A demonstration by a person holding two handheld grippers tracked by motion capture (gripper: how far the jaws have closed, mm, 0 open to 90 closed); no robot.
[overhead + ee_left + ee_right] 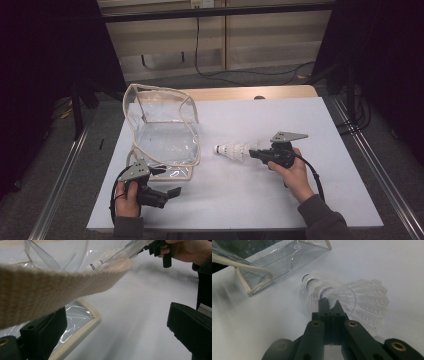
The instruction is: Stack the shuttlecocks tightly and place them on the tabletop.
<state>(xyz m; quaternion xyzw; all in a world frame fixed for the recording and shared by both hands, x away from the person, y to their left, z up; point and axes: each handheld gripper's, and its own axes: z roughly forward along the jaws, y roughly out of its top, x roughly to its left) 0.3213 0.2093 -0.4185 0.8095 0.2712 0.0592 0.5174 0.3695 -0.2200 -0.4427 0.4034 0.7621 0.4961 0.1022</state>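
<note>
The room is dim, with dark drapes at both sides, a pale panelled wall [260,37] at the back, a black cable [235,74] trailing over grey floor, and metal rails [60,180] flanking the work area. The table [300,200] carries a plain white covering, with a strip of light wood exposed along its far edge. On the left half stands a clear plastic bag [162,135] with beige woven trim, its mouth open and its strap looping upward; in the left gripper view that strap [50,290] crosses close before the camera. Right of the bag, apart from it, lie white shuttlecocks [234,150] nested together, cork ends toward the bag. The right gripper [256,153], held in the person's right hand [292,172], has its jaws closed tight on the feather skirt of the shuttlecocks [352,297]. The left gripper [167,192], in the left hand [129,200], rests near the bag's front corner, its jaws spread wide and holding nothing. Blue bands ring the cork bases [308,280]; any lettering on them is too small to read.
</note>
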